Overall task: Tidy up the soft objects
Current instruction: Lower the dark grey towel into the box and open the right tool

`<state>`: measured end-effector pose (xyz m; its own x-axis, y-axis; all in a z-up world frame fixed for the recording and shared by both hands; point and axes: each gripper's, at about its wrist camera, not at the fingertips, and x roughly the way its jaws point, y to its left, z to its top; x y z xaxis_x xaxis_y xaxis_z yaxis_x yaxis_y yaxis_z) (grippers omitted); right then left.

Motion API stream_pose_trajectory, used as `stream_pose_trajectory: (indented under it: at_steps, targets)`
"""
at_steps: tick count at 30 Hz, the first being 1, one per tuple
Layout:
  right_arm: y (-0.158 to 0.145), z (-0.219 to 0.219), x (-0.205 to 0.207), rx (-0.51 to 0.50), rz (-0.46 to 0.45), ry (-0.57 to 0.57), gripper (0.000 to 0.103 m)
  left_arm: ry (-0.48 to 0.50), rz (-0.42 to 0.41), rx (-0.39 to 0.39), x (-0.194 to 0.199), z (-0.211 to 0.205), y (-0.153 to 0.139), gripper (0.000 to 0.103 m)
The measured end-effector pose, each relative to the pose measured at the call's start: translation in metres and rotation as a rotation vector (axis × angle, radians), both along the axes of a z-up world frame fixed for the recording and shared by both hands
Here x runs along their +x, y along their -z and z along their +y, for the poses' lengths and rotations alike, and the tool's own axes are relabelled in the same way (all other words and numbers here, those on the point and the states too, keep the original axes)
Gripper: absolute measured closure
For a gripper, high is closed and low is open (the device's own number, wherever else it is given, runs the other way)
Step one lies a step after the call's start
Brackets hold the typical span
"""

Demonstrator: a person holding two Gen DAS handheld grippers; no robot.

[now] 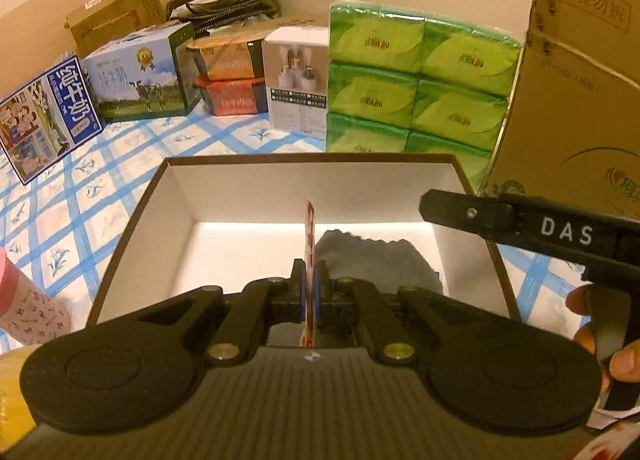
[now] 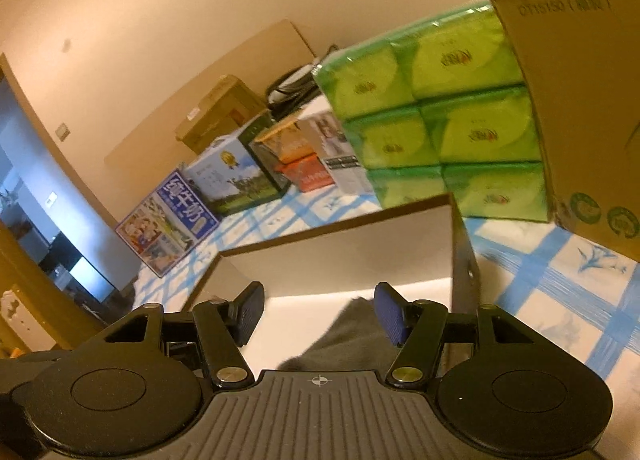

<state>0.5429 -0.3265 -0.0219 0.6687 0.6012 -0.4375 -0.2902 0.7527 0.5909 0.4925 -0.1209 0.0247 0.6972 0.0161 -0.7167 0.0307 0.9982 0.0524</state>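
While the left gripper [image 1: 309, 292] pinches the packet [image 1: 309, 232], lower it left of the cloth [image 1: 376, 260]; right gripper [image 2: 318, 312] gapes empty

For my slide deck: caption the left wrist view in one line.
Left hand-held gripper, shut on a thin red-and-white sheet, poised over an open box with a grey cloth inside.

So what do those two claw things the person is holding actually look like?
Both are matte black plastic. Each claw, left and right, has two hinged link arms with brass-coloured pivot pins, round discs at the outer corners, a ribbed black body and blue ribbed pads on the fingers. The right one's side carries white letters, DAS. No cables or sleeves show.
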Motion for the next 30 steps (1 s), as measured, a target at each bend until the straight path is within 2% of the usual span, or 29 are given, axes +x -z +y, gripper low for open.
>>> stream_pose_trajectory:
  at_steps: [4,7,11,19,30]
  targets:
    - [0.004,0.001,-0.006,-0.053,0.003,0.004,0.042,-0.007,0.012,-0.006,0.006,0.0,0.006,0.097]
    - [0.006,-0.001,-0.01,-0.072,0.007,0.014,0.042,-0.024,0.019,-0.036,0.012,0.003,0.008,0.076]
    - [0.007,-0.007,-0.017,-0.072,0.006,0.032,0.042,-0.033,0.0,-0.015,0.01,0.002,0.007,0.07]
    - [-0.004,-0.027,-0.052,-0.064,-0.006,0.07,0.042,0.002,0.005,-0.061,-0.008,-0.001,-0.001,0.07]
    - [-0.036,-0.052,-0.138,0.003,-0.057,0.141,0.042,0.134,-0.046,-0.124,-0.084,-0.01,-0.032,0.069]
